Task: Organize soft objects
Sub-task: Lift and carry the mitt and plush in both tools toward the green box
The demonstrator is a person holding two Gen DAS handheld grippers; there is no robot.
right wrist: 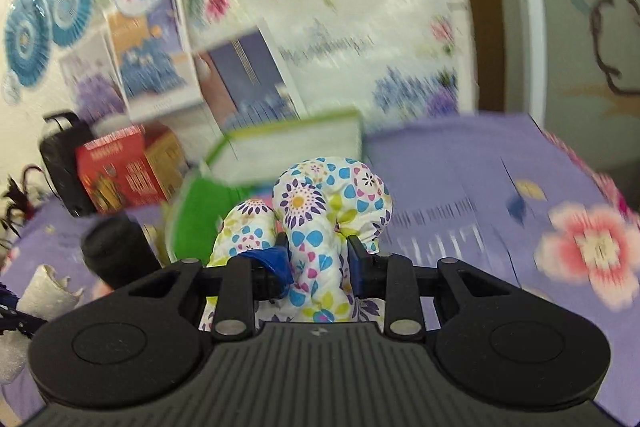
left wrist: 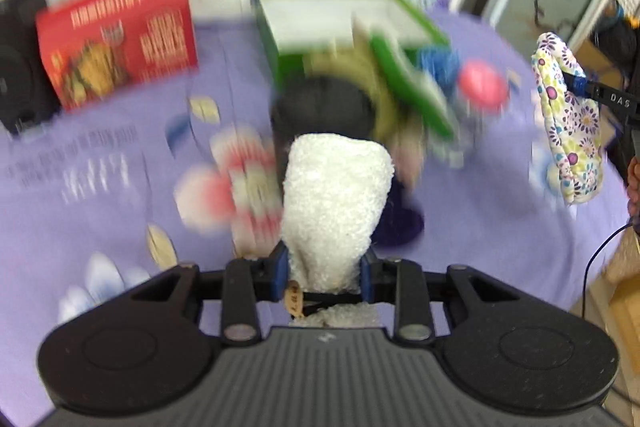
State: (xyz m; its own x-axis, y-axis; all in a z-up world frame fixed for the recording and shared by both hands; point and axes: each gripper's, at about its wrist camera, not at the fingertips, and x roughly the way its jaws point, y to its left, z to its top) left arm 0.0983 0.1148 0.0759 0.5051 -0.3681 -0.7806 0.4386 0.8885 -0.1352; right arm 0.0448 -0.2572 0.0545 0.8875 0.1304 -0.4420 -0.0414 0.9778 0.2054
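A white fluffy cloth (left wrist: 336, 203) is pinched between the blue pads (left wrist: 280, 273) of the left gripper (left wrist: 326, 277), the jaws drawn in narrow against its lower end, and it is held clear above the purple flowered cloth (left wrist: 100, 163) that covers the table. The rest of the white piece stands forward of the fingers, and a small tan tag (left wrist: 295, 297) is seen at its base beside the left pad. A floral padded cloth (right wrist: 320, 227), white with blue, purple and yellow-green flower shapes, is clamped in the right gripper (right wrist: 320, 259), whose jaws are closed tight on it; the fabric is bunched above the pads and a fold of it hangs below them. In the left wrist view the same floral piece (left wrist: 568, 119) is seen hanging from the right gripper's fingers at the right edge, well apart from the white one. A green box (left wrist: 352, 39) with its lid open is seen behind the white piece on the table, with a dark round object (left wrist: 324, 107) just in front of it and a red carton (left wrist: 116, 39) farther to the left. A pink round thing (left wrist: 482, 83) lies beside the green box, but it is too blurred to be identified.
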